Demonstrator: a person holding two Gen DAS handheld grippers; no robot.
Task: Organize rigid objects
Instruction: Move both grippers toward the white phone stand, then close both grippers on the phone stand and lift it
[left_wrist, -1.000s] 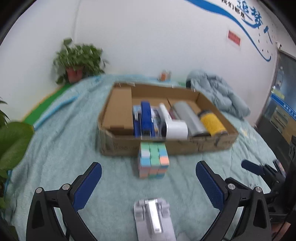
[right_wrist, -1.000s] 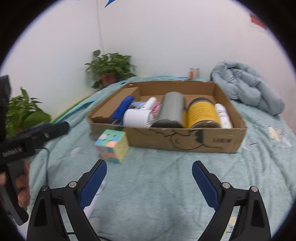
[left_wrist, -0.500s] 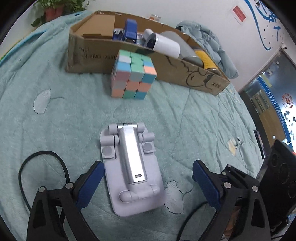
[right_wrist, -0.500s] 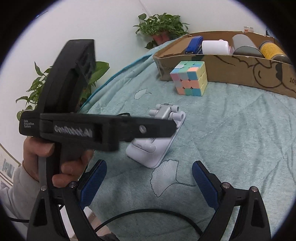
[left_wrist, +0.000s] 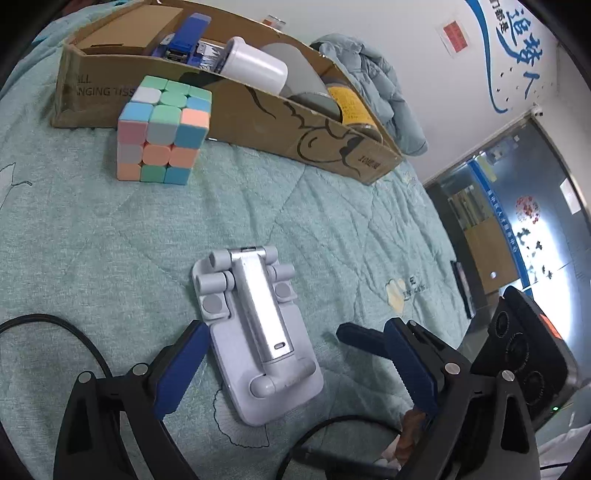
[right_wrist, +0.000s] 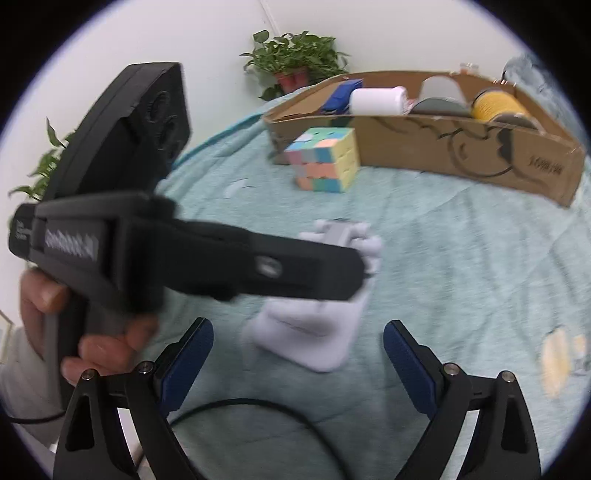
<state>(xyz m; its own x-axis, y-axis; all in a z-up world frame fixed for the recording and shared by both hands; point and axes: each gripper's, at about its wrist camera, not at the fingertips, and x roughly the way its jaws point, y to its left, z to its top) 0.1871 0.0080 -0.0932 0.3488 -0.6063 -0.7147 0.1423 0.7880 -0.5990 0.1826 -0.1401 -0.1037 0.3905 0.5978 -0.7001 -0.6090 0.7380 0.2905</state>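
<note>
Left gripper wide, straddling phone stand, pads clear; long axis along fingers; right gripper wide, empty, farther off

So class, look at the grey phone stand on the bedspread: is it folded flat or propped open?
Folded flat. The phone stand lies on the bedspread with its silver arm down against the base plate, nothing raised.

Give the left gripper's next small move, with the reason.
Probably ease the left gripper down and close on the phone stand. The stand lies flat on the quilt between the open jaws, not yet gripped, while the cube and box sit farther off.
</note>
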